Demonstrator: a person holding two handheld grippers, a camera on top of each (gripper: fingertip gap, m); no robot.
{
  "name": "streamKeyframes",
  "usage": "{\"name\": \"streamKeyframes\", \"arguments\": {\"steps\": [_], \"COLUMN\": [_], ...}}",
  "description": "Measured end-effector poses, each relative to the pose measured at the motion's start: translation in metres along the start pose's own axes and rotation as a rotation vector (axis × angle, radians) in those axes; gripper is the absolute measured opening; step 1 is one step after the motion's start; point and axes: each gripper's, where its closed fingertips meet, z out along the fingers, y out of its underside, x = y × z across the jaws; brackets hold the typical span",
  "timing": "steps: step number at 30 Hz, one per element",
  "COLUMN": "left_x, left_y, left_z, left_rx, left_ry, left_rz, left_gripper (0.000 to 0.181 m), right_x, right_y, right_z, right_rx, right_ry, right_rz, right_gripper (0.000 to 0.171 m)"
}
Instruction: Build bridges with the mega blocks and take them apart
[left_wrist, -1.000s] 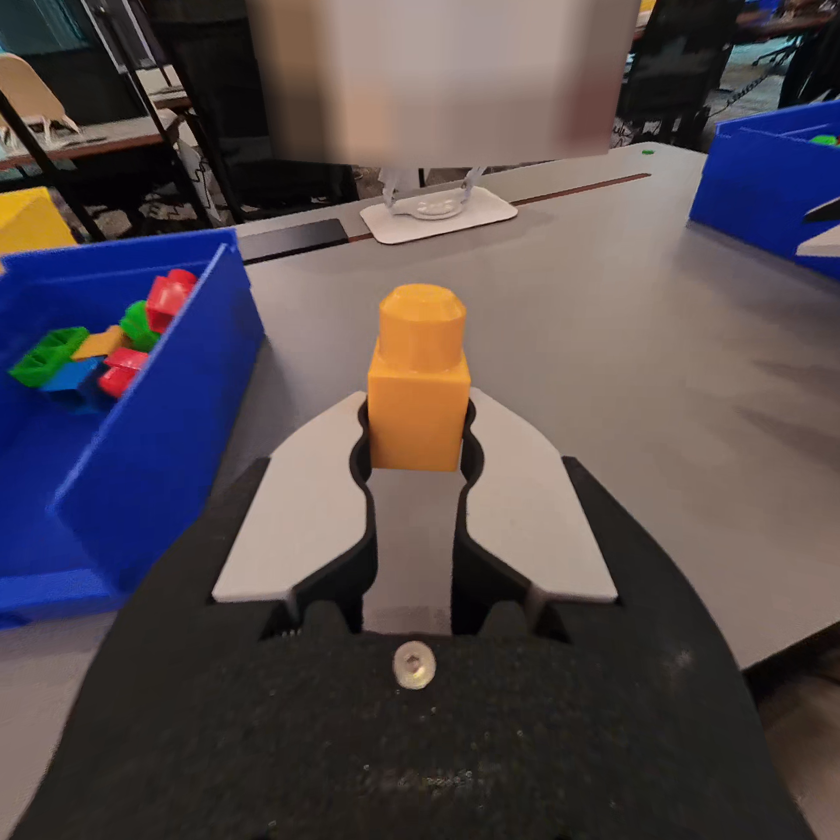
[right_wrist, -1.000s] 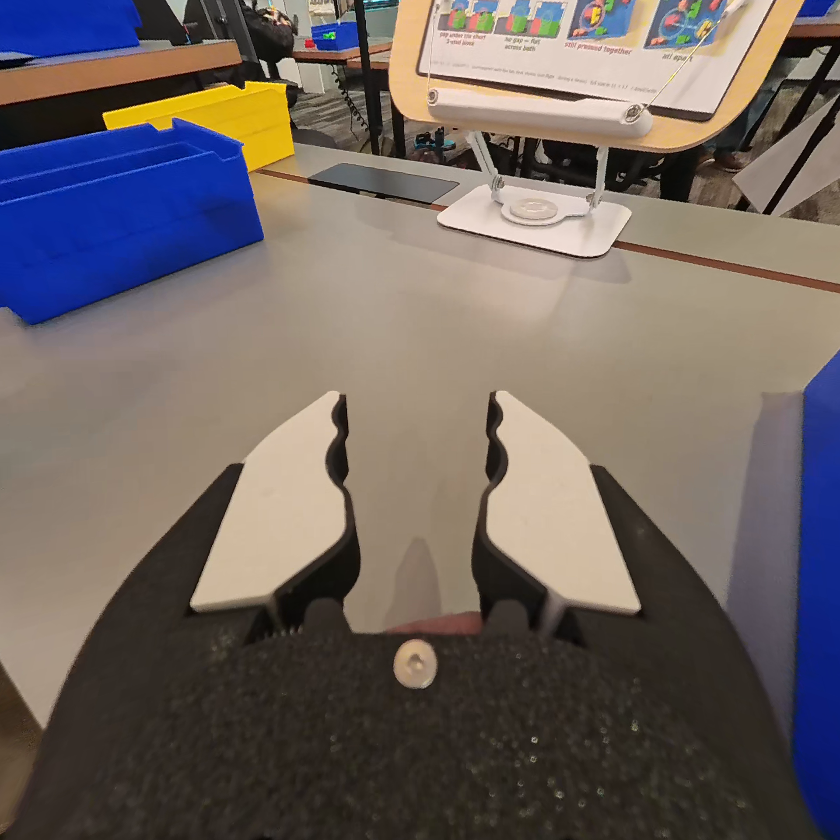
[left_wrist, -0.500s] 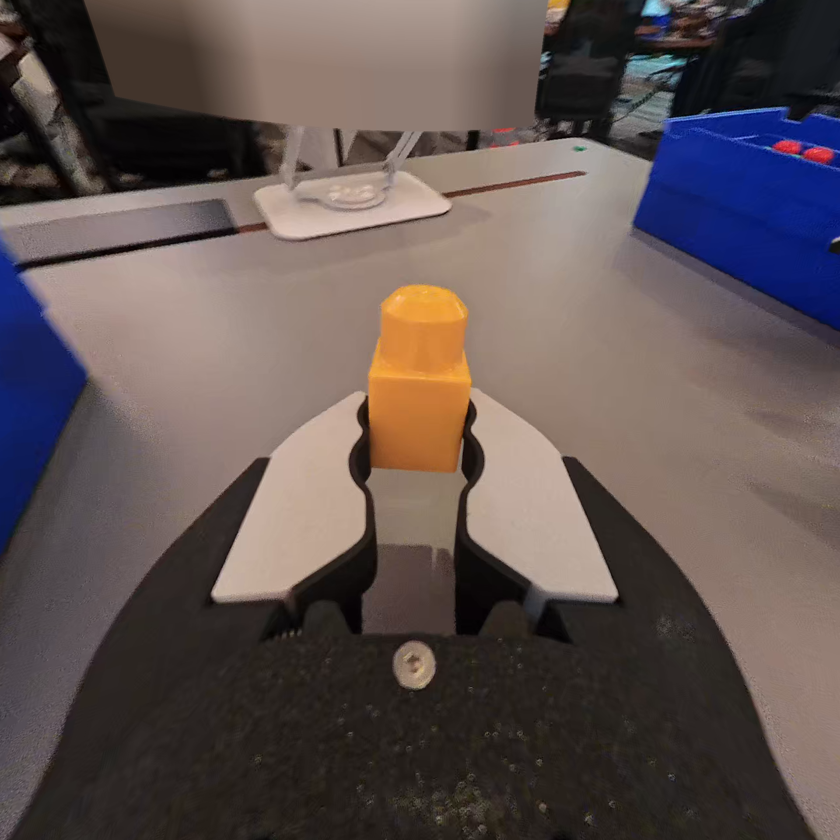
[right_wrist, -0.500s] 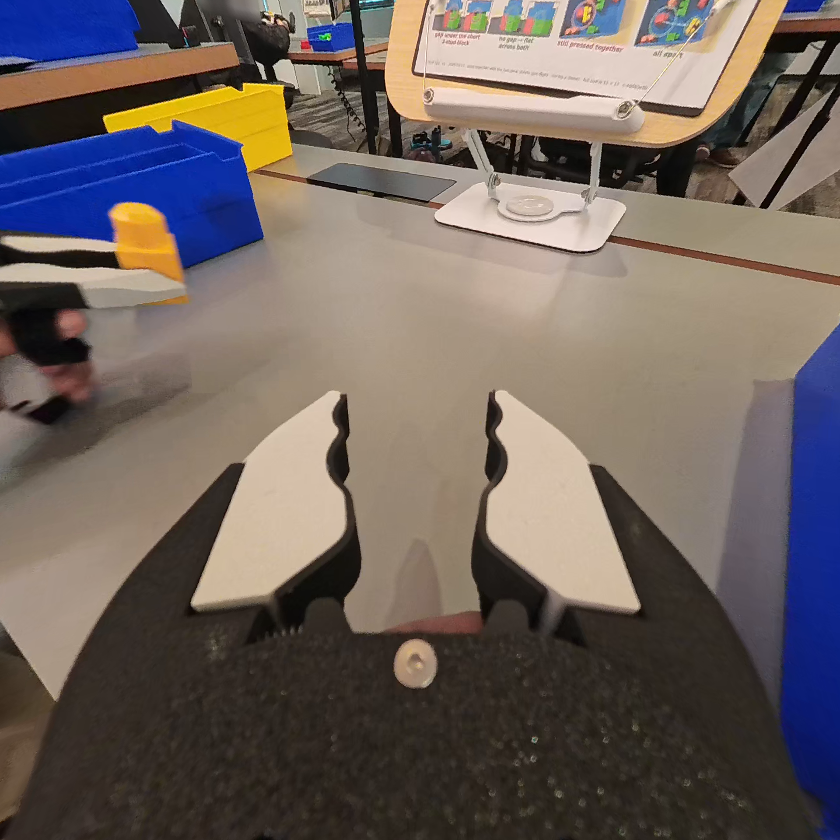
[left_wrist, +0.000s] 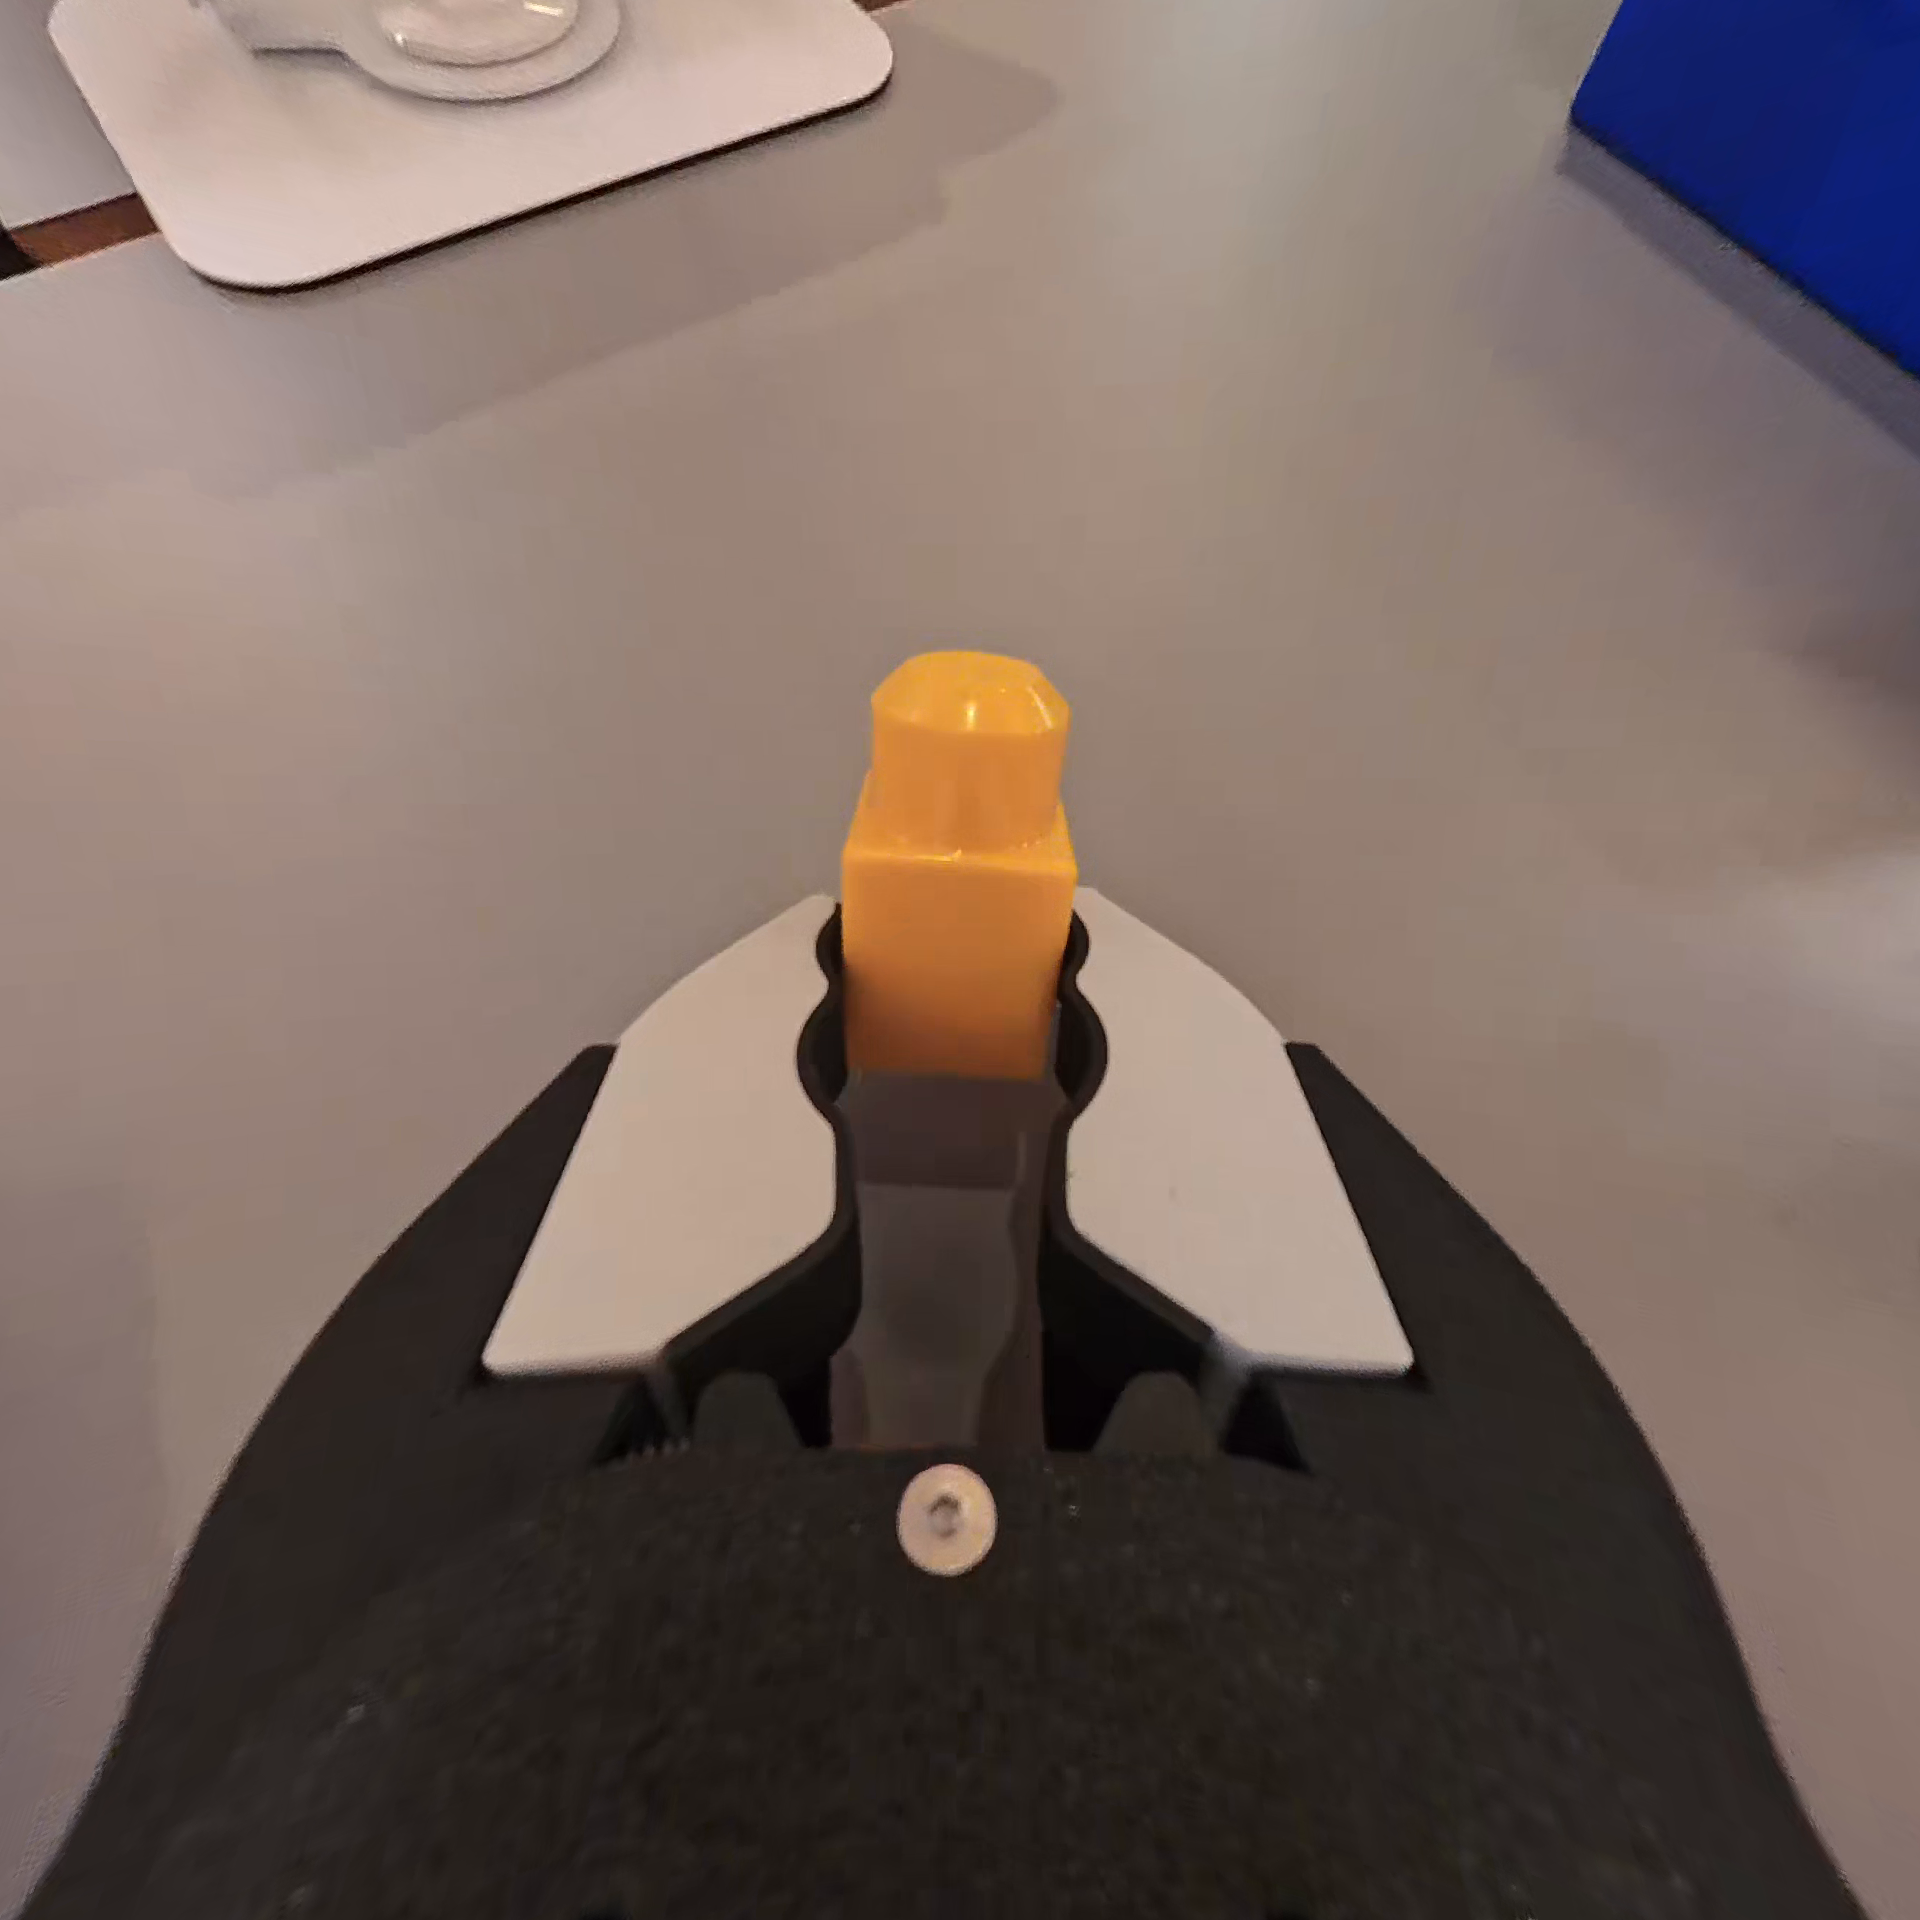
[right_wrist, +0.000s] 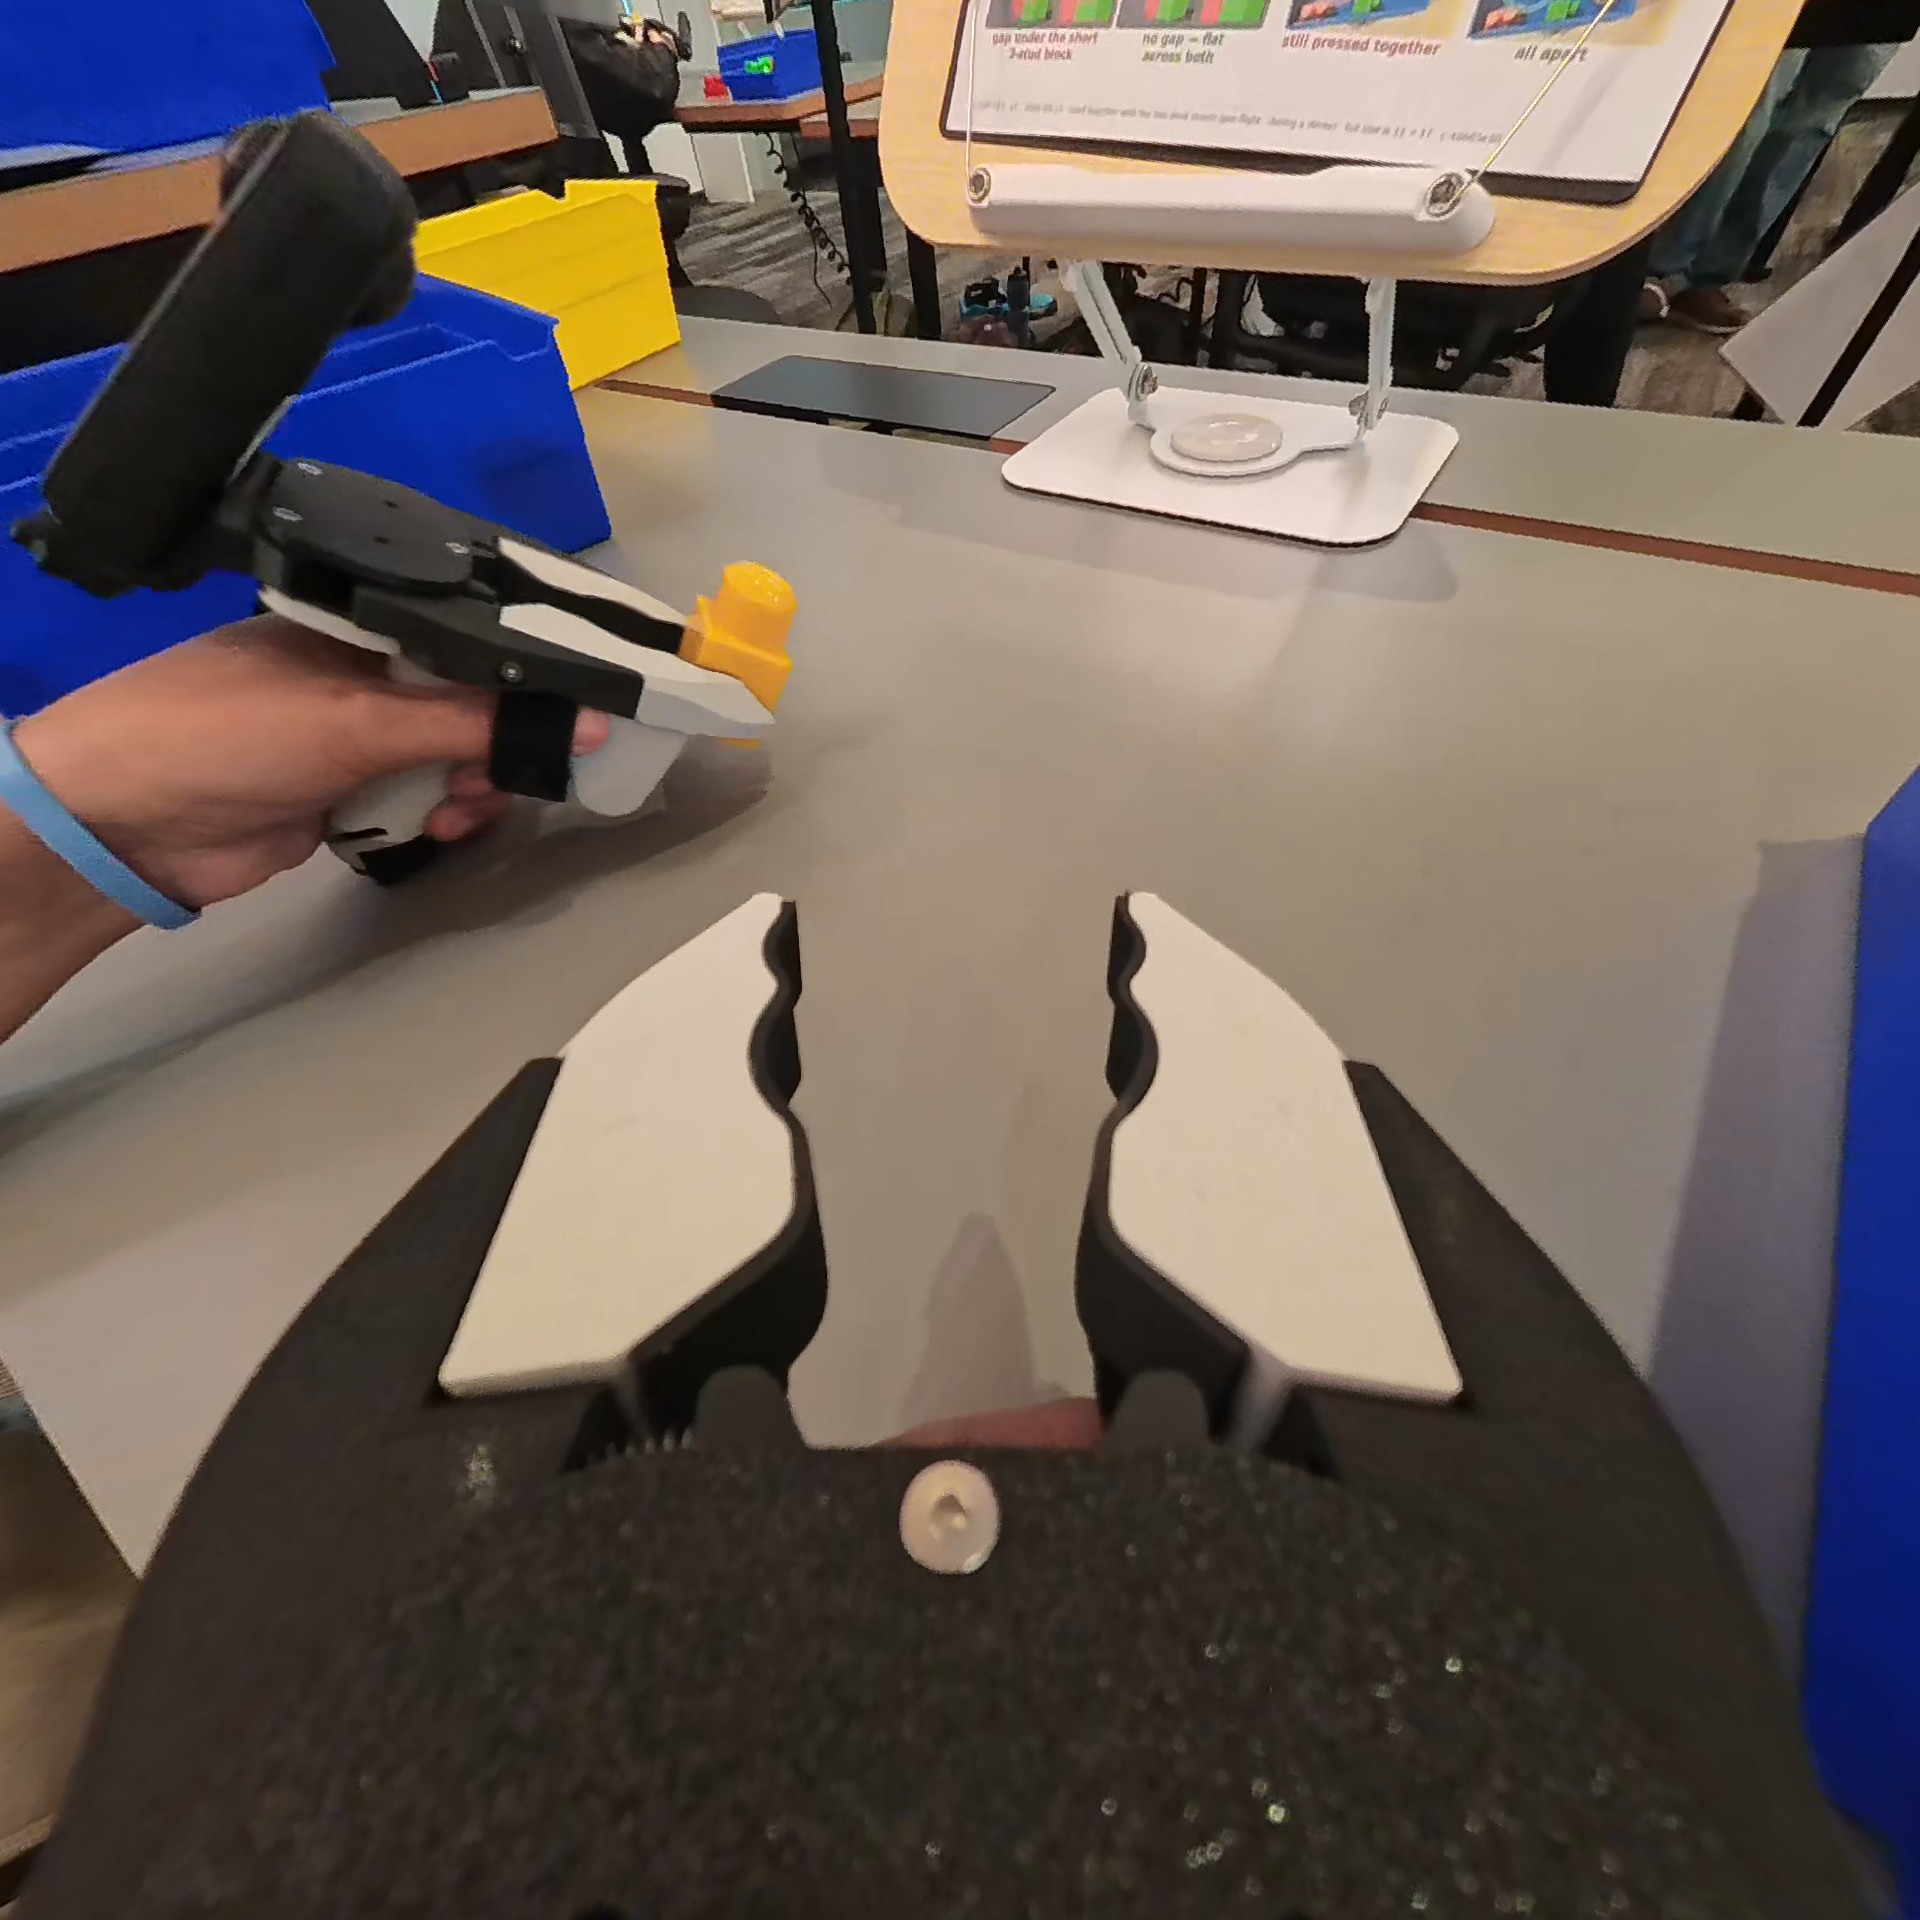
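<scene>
My left gripper is shut on an orange one-stud block, held upright with the stud on top, low over the grey table. In the right wrist view the left gripper shows at the left, held by a hand, with the orange block at its tips close above the table. My right gripper is open and empty, level over the table nearer the front edge, to the right of the left gripper.
A white stand base carrying an instruction board stands at the back middle; it also shows in the left wrist view. A blue bin and a yellow bin sit at the left. Another blue bin is close on the right. The left gripper's tips are roughly 20 cm from the right gripper's.
My left gripper has carried the orange block to the right, away from the left bin, and down toward the table. It has come into the right wrist view. The right gripper has stayed open and still.
</scene>
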Motion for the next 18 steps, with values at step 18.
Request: {"name": "streamKeyframes", "arguments": {"steps": [18], "left_x": [0.003], "left_y": [0.023], "left_z": [0.004], "left_rx": [-0.132], "left_ry": [0.012], "left_rz": [-0.006], "left_gripper": [0.04], "right_x": [0.003], "right_y": [0.001], "right_z": [0.0], "right_rx": [-0.008], "right_ry": [-0.002], "right_rz": [0.007], "right_gripper": [0.057]}}
